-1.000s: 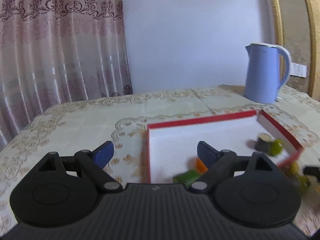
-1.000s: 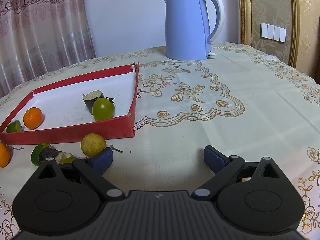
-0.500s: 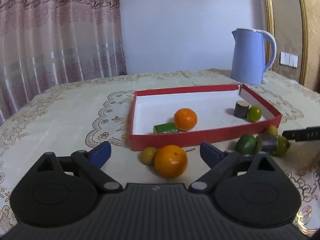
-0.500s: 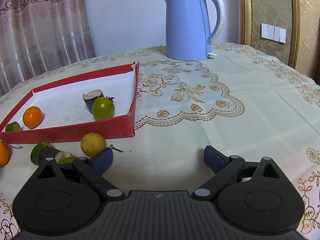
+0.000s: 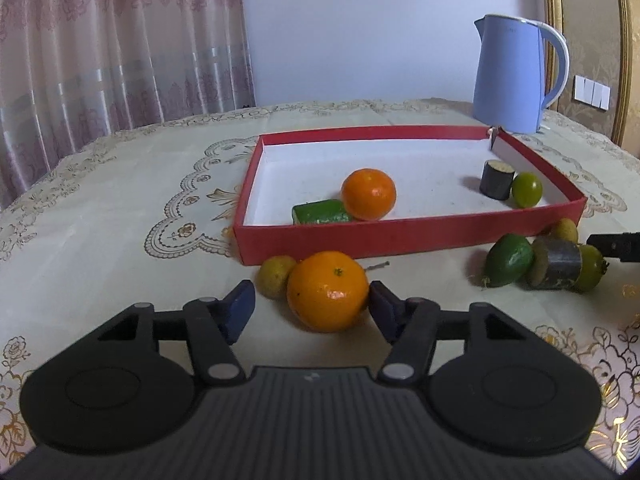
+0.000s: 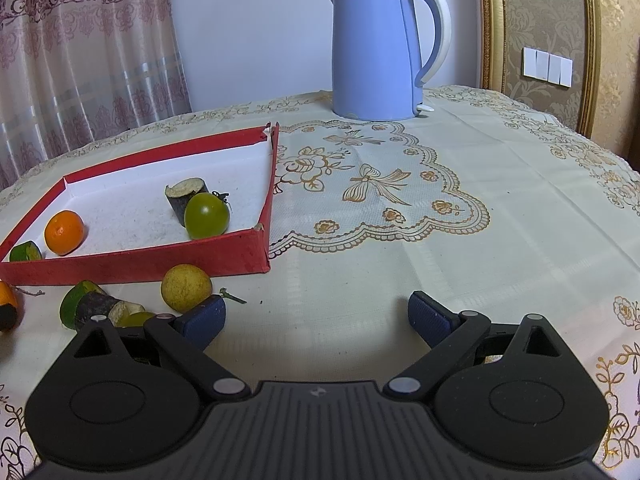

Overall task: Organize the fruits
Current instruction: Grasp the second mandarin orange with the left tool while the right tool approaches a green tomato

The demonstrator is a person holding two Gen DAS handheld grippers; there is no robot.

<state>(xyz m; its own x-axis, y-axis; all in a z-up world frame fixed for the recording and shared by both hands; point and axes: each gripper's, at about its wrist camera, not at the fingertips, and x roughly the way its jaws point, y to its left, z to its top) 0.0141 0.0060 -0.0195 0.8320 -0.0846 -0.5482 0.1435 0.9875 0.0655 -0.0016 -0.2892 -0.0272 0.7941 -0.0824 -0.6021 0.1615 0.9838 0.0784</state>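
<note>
Left gripper point(image 5: 310, 302) wide open, straddling orange point(image 5: 327, 291) on bench point(image 5: 100, 240), right pad touching it. Right gripper point(image 6: 316, 316) wide open, holding nothing, beside yellow fruit point(image 6: 186, 287).

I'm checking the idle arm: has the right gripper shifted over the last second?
No. In the right wrist view the right gripper frames the blue electric kettle and shallow red cardboard tray exactly where they were, so it has held position.

The tall light-blue plastic electric kettle point(image 6: 380, 48) carries faint lettering near its rim that seems to read "Midea"; nothing else is legible.
</note>
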